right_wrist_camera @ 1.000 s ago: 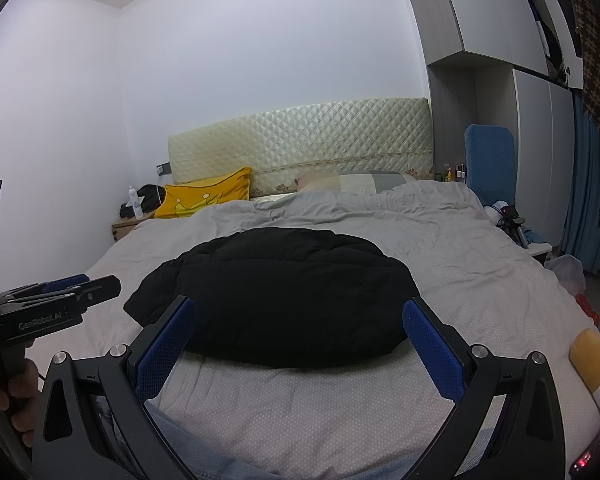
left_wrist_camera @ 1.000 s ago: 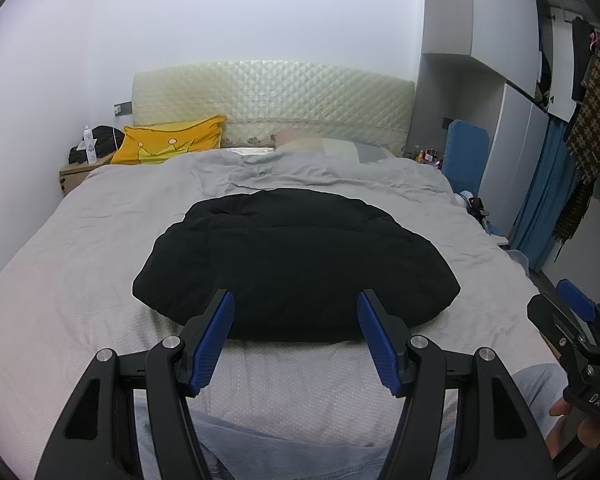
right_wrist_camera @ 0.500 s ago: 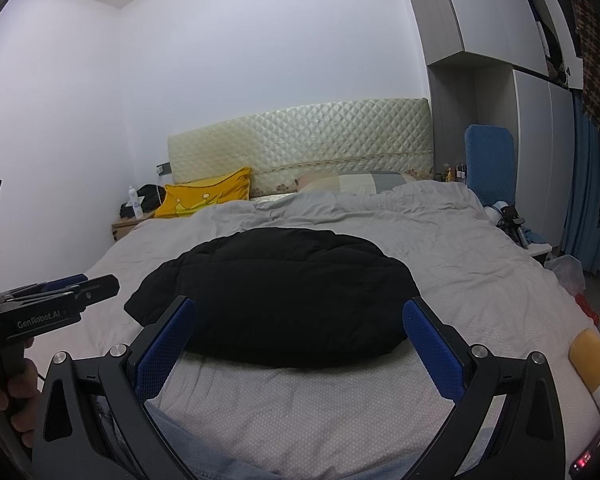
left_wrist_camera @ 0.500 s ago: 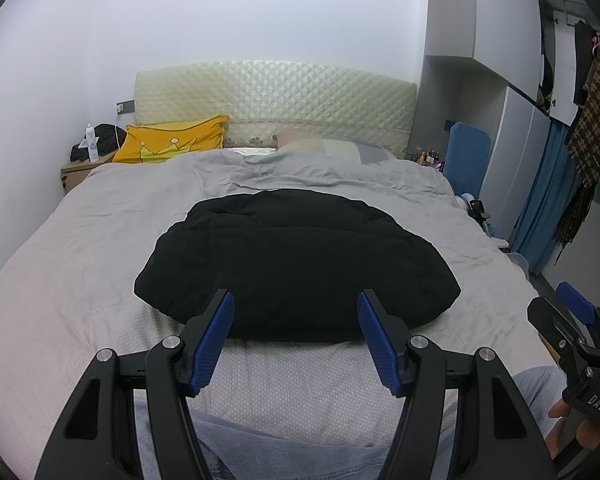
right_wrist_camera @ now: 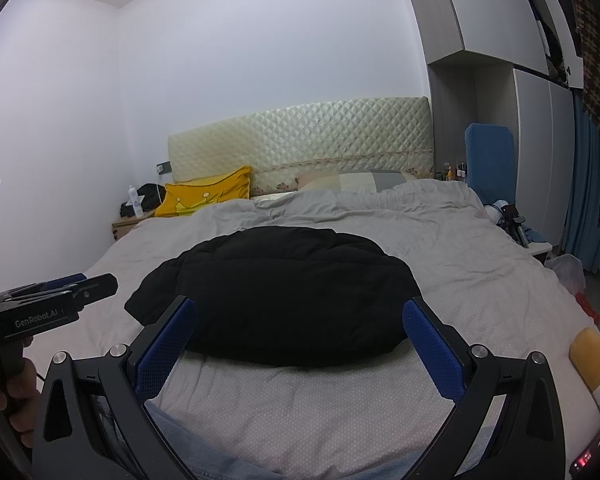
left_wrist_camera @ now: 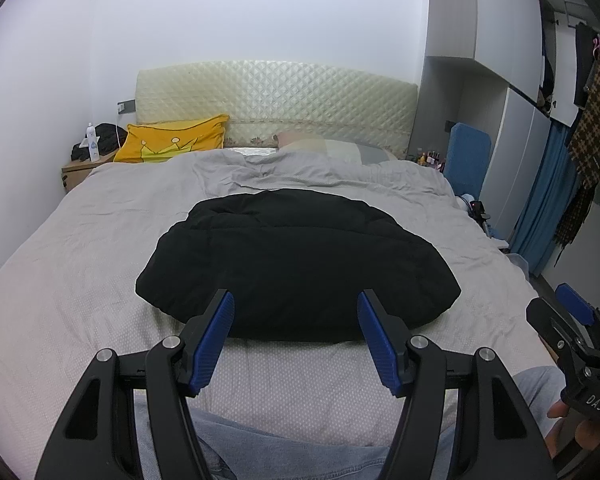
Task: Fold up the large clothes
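Bed (left_wrist_camera: pixel 80 272), grey cover, fills the middle of both views; quilted headboard (left_wrist_camera: pixel 276 108) at upper centre.
Black padded jacket (left_wrist_camera: pixel 296 268), folded into a rounded bundle, lies mid-bed at frame centre.
Yellow pillow (left_wrist_camera: pixel 172 144), upper left, against the headboard.
Left claw (left_wrist_camera: pixel 296 336), bottom centre: jaws apart, empty, short of the jacket's near edge.
Right claw (right_wrist_camera: pixel 300 336), bottom centre: jaws wide apart, empty.
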`<action>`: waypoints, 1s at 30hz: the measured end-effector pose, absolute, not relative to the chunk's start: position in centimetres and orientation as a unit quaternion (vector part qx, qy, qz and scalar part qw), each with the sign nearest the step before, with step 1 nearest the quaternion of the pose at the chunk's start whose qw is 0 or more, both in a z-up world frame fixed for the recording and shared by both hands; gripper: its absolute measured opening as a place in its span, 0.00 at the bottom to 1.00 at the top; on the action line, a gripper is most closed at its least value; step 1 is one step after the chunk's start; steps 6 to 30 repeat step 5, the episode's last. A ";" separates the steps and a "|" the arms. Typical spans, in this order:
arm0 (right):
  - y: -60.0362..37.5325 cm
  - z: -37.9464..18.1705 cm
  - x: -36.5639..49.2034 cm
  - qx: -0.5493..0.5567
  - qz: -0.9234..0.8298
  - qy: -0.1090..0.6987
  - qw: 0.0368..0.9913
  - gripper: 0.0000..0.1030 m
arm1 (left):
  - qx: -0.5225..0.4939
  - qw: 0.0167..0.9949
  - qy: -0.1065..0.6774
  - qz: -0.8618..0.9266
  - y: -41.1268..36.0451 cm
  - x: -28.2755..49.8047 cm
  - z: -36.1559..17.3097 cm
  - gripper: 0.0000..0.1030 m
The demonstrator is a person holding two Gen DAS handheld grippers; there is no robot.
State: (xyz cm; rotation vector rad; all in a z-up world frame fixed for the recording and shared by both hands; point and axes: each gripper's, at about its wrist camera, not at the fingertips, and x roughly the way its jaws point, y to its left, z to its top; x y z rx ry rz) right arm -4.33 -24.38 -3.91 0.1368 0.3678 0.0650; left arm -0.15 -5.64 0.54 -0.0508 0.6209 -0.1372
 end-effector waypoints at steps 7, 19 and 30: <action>-24.3 -3.9 -4.4 0.068 0.032 0.182 0.980 1.00 | -0.027 0.950 0.305 -0.066 -5.6 -0.3 0.6 0.63; -24.3 -3.9 -4.4 0.068 0.032 0.182 0.980 1.00 | -0.027 0.950 0.305 -0.066 -5.6 -0.3 0.6 0.63; -24.3 -3.9 -4.4 0.068 0.032 0.182 0.980 1.00 | -0.027 0.950 0.305 -0.066 -5.6 -0.3 0.6 0.63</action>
